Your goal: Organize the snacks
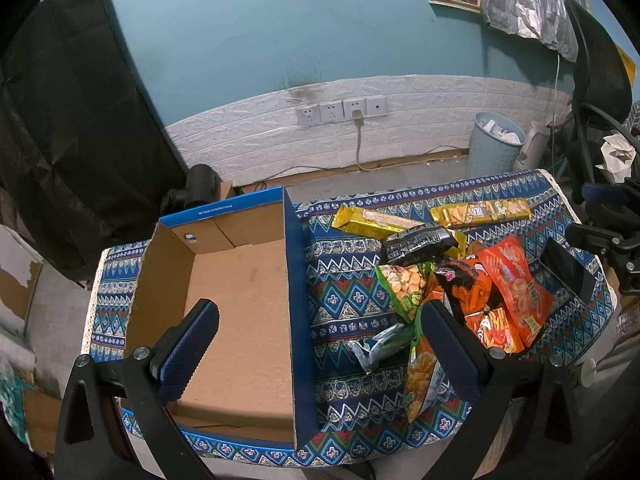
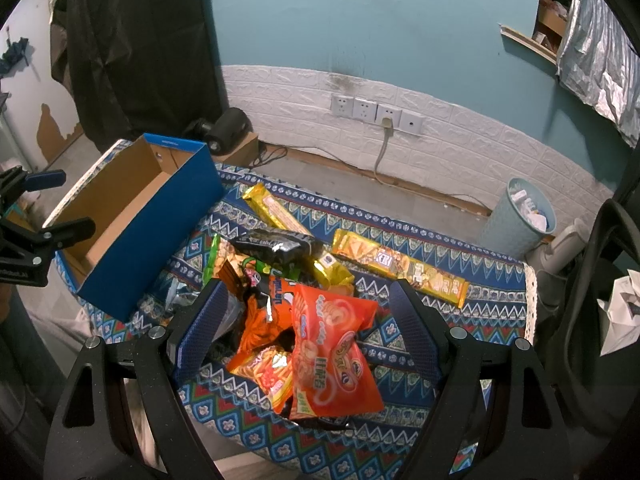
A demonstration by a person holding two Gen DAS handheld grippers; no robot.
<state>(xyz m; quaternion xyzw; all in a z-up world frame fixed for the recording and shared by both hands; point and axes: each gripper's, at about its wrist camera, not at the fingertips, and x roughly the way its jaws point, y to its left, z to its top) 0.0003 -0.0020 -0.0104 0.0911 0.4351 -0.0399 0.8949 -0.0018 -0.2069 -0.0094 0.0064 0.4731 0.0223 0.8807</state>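
Observation:
An empty blue cardboard box (image 1: 240, 300) stands on the left of the patterned table (image 1: 348, 292); it also shows in the right wrist view (image 2: 132, 216). A heap of snack packs lies to its right: orange packs (image 2: 332, 344), a black pack (image 2: 280, 246), a green pack (image 1: 408, 284), two long yellow packs (image 2: 400, 266) (image 2: 276, 208). My left gripper (image 1: 320, 344) is open, hovering over the box's right wall. My right gripper (image 2: 308, 320) is open above the orange packs, touching nothing.
A dark phone-like slab (image 1: 568, 276) lies at the table's right edge. A blue waste bin (image 2: 520, 216) stands on the floor behind. A black chair (image 1: 600, 80) is at the right. Wall sockets (image 1: 340, 112) and a cable are on the back wall.

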